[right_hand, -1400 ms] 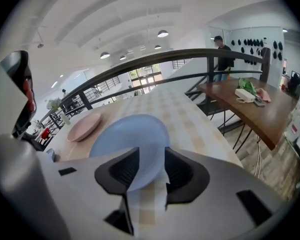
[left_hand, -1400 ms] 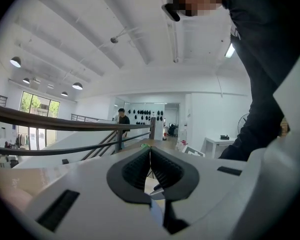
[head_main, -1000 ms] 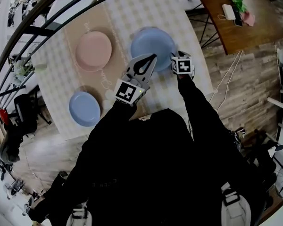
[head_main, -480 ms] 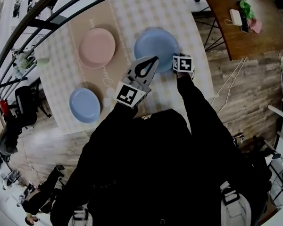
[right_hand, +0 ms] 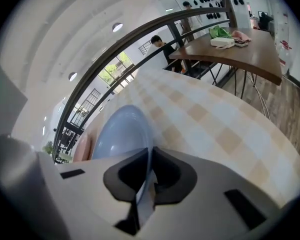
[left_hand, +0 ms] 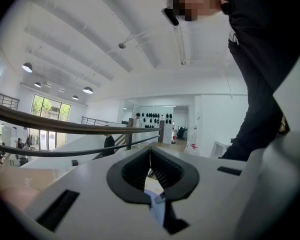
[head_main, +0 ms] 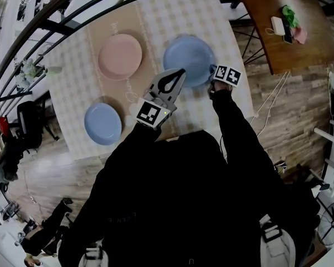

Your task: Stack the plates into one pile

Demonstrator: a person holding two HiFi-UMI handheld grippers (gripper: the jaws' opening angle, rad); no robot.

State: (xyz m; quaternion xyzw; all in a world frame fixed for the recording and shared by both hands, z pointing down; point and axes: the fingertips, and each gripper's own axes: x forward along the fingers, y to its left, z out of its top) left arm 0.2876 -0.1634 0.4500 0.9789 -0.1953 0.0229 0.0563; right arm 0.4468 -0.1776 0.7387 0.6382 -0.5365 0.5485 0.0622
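At the checked table, a person pinches the near right rim of the large blue plate with the right gripper, whose jaws have just been closing and now clamp the rim between them. The left gripper hangs close to that plate's near edge, its jaws pressed together on nothing.

The large blue plate sits at the far right of the table, with the pink plate beside it to the left. The small blue plate lies apart, towards the near left corner. None is stacked yet, so the job looks barely begun. Whether the gripped plate has left the cloth is hard to tell from where I stand.

A rim pinch carries the whole plate from one edge, so the far side will likely want to sag. The bite should be deep and firm before any lift, and the lift should be slow, with the plate kept near level. The idle left gripper could open and steady the opposite rim, since glazed ware may slip. As the widest plate, it would probably serve best as the base; otherwise it should go down gently and centred on the pink one, so the pile does not rock
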